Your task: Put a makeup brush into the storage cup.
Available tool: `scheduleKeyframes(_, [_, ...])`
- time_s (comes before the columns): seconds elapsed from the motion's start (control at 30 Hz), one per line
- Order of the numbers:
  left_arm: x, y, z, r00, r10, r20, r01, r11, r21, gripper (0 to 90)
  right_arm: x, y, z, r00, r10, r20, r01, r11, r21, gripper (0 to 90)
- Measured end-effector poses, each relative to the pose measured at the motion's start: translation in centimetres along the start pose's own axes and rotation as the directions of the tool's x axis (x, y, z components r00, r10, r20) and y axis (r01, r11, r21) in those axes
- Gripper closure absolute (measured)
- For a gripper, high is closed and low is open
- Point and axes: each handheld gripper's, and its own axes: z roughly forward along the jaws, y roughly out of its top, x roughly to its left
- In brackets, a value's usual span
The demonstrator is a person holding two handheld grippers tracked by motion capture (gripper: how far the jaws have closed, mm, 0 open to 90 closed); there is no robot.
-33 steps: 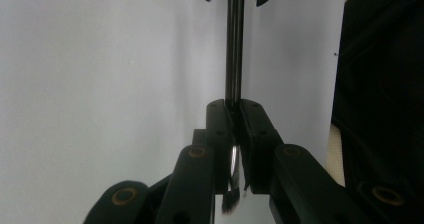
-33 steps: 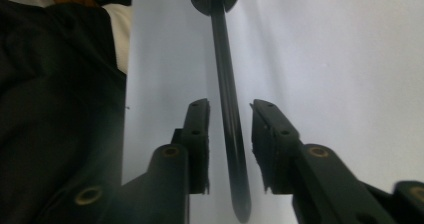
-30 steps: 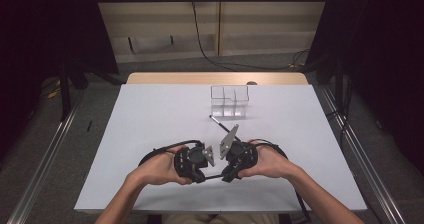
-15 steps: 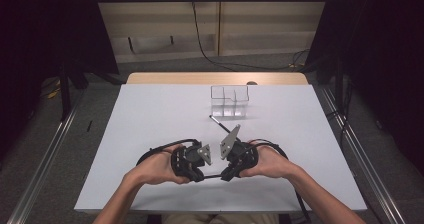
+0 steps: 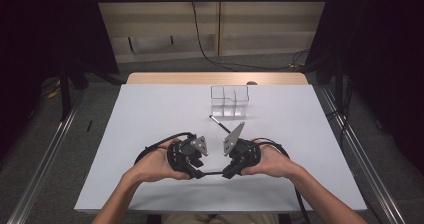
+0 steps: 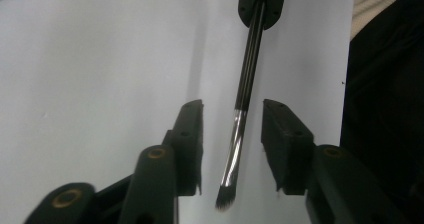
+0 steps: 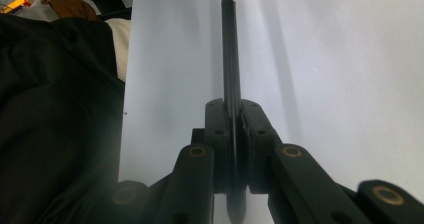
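At the near middle of the desk (image 5: pixel 150 114), the two hands face each other with a thin brush (image 6: pixel 239 119) spanning the gap. The left claw (image 6: pixel 232 134) has just been opening: its jaws now stand apart, the brush's metal ferrule between them untouched, bristles toward 6 o'clock in the left gripper view. The right claw (image 7: pixel 233 134) is clamped on the brush's dark handle, which runs toward 12 o'clock in the right gripper view. Compared with a second ago, when both seemed to grip, this looks like a handover to the right side. A clear box (image 5: pixel 229 100) waits at 12 o'clock, well apart, a black stick (image 5: pixel 220 123) just before it.
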Motion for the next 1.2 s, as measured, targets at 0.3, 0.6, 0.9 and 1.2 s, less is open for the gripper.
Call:
scheduleKeyframes(0.3, [0.9, -0.8, -0.6, 0.9964, -0.067, -0.052, 0.064, 0.9959, -0.065, 31.1, -0.3, -0.6, -0.7, 0.9987, 0.045, 0.025, -0.044, 0.998, -0.044, 84.0])
scheduleKeyframes(0.6, [1.2, -1.2, -1.5, 0.9853, -0.128, -0.113, 0.114, 0.9854, -0.126, 15.6, -0.5, -1.1, -1.4, 0.9956, 0.083, 0.044, -0.079, 0.994, -0.076, 83.9])
scheduleKeyframes(0.9, [1.3, -2.5, -1.5, 0.9647, -0.222, -0.142, 0.188, 0.9574, -0.219, 8.4, -0.1, -2.2, -2.6, 0.9884, 0.108, 0.107, -0.097, 0.99, -0.107, 83.9])
scheduleKeyframes(1.2, [1.5, -3.0, -1.8, 0.9551, -0.241, -0.172, 0.195, 0.9498, -0.244, 7.3, -0.1, -3.3, -2.0, 0.9829, 0.135, 0.125, -0.117, 0.983, -0.139, 83.9])
